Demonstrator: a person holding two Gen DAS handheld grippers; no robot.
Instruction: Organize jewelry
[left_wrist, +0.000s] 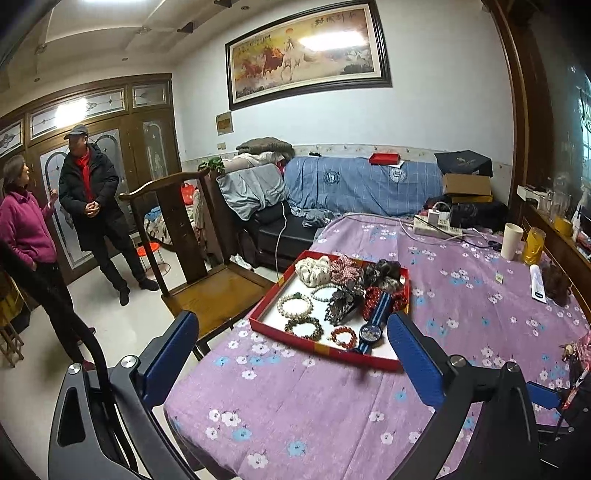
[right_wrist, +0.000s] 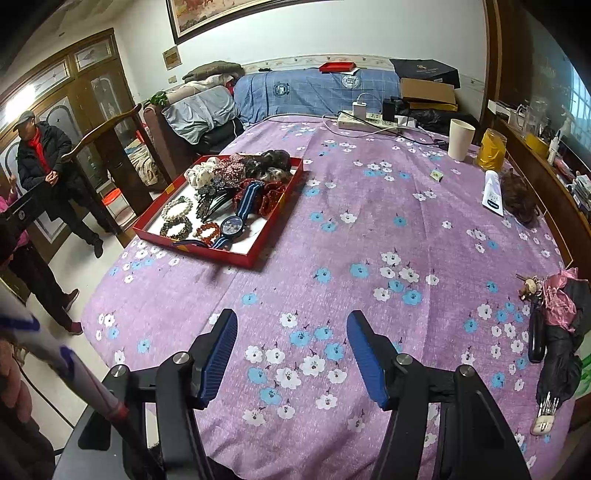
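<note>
A red tray sits on the purple flowered tablecloth near the table's left edge. It holds bead bracelets, a blue striped watch, a dark hair claw and several scrunchies at its far end. My left gripper is open and empty, its blue fingers on either side of the tray's near end, held above it. My right gripper is open and empty over bare cloth, well short and to the right of the tray.
A wooden chair stands at the table's left. Two people stand on the floor at the left. A power strip, white cup, yellow jar and tube lie at the far right; a folded umbrella at near right.
</note>
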